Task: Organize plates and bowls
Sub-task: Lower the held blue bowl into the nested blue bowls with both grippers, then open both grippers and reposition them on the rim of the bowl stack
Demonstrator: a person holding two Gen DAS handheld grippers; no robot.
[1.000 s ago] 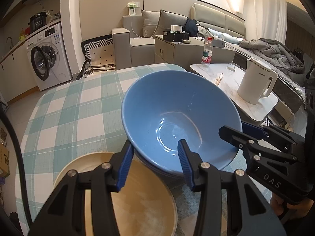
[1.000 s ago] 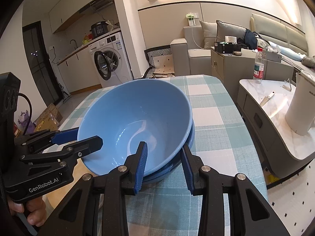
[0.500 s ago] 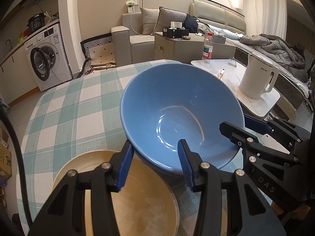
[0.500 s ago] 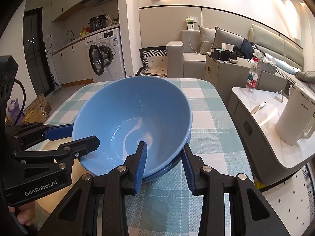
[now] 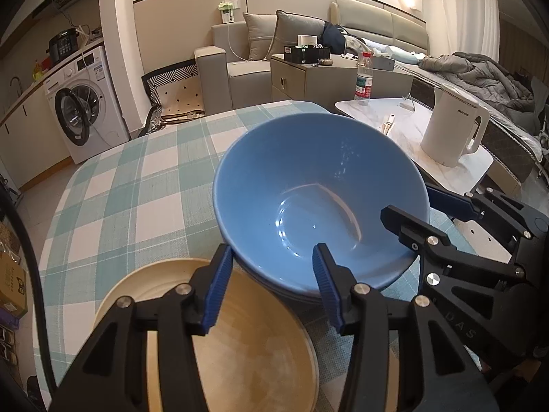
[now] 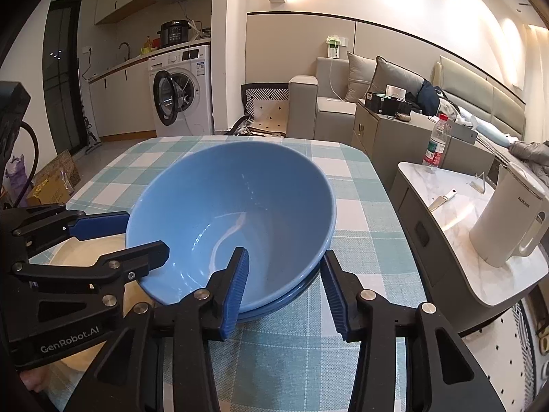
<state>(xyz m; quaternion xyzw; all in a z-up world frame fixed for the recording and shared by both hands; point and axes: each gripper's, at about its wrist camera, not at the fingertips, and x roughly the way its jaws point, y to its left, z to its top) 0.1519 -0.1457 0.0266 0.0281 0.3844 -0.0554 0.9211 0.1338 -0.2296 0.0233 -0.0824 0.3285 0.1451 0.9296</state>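
The blue bowl (image 5: 319, 202) sits nested on other blue bowls on the checked worktop (image 5: 130, 185), just beside a beige plate (image 5: 240, 350) at the near left. It looks glazed, so hard, slippery and breakable; the rim is the best hold. The left gripper (image 5: 271, 285) and the right gripper (image 6: 284, 288) each straddle the near rim, jaws opening, pads not pressing.
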